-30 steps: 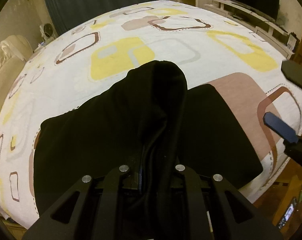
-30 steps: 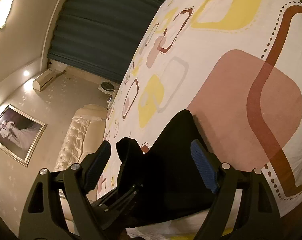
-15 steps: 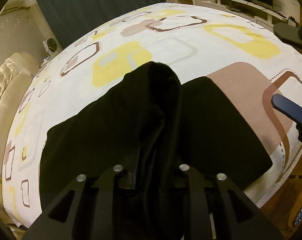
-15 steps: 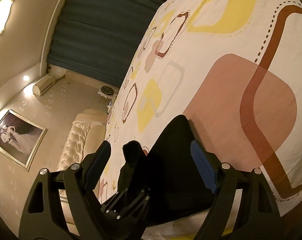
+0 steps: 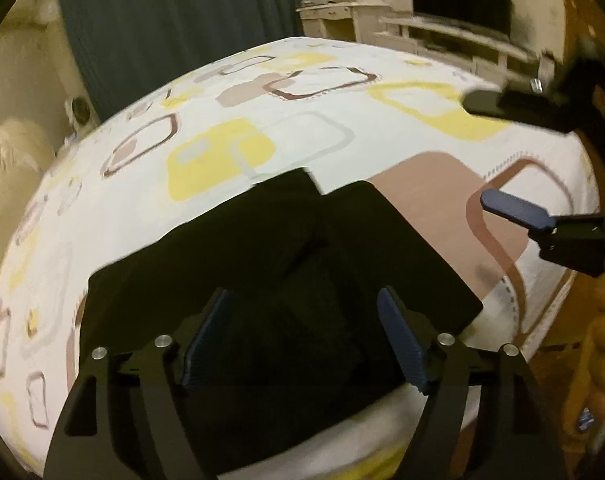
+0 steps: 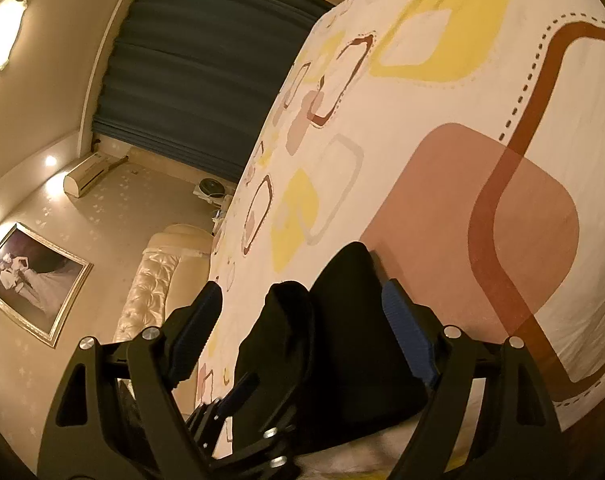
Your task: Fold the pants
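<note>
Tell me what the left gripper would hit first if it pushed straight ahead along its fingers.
The left gripper, jaws just opened with nothing pinched, points down at the black pants lying folded on the bed. It would most likely meet that dark cloth first, though depth is hard to judge.

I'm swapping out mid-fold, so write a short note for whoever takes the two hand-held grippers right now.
Left hand-held gripper: jaws have just been opening and now stand apart over the black pants; nothing pinched.
Right hand-held gripper: open, empty, off to the right of the pants.
Pants: lying in a dark folded stack at the near edge of the patterned bed.
Done: the raised fold has been let go onto the stack.
Left: check that the edges line up, smooth them, and add another fold if needed.
</note>
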Motion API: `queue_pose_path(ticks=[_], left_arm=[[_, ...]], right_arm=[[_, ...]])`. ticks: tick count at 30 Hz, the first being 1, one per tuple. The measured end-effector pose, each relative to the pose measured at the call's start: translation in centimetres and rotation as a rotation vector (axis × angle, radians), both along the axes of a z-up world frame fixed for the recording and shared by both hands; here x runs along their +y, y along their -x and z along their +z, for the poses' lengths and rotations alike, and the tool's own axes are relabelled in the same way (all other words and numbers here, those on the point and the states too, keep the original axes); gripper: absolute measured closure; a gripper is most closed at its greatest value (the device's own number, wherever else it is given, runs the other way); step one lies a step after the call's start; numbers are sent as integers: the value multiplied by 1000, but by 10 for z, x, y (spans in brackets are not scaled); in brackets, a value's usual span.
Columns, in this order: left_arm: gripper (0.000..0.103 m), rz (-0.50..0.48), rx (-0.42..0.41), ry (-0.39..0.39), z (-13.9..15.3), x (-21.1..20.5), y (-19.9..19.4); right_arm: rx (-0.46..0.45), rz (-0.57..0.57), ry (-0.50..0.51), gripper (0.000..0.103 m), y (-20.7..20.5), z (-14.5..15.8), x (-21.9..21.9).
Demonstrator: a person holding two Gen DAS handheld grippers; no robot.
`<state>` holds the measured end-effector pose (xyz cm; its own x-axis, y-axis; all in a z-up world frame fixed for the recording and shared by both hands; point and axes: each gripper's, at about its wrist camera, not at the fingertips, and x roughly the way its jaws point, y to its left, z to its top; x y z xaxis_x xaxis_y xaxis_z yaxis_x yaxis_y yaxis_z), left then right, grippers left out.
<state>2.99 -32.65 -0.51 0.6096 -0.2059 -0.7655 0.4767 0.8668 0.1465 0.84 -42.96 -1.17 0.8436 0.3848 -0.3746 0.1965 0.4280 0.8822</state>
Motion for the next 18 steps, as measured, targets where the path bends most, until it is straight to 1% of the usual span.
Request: queue_pose_path(ticks=[3,7,9,11,13,15,18], left_arm=[[25,53,54,102,15,46,-2],[23,154,103,180,23,116,-11],[23,201,119,198,21,147,-13],[23,248,134,220,17,188,-16],[22,266,123,211,14,216,-15],[21,282,112,205,9,235,-11],[20,297,127,216,-4,257,-7]], right_arm=[[-12,15,6,21,-2,5,5],[-4,97,33,21,-13,8,25],[15,151,56,21,-20,5,39],[41,193,83,21,-26,2,51],[71,231,115,21,-31,-2,62],[99,254,140,21,-34,-7,70],[143,282,179,21,-38,-16,81]])
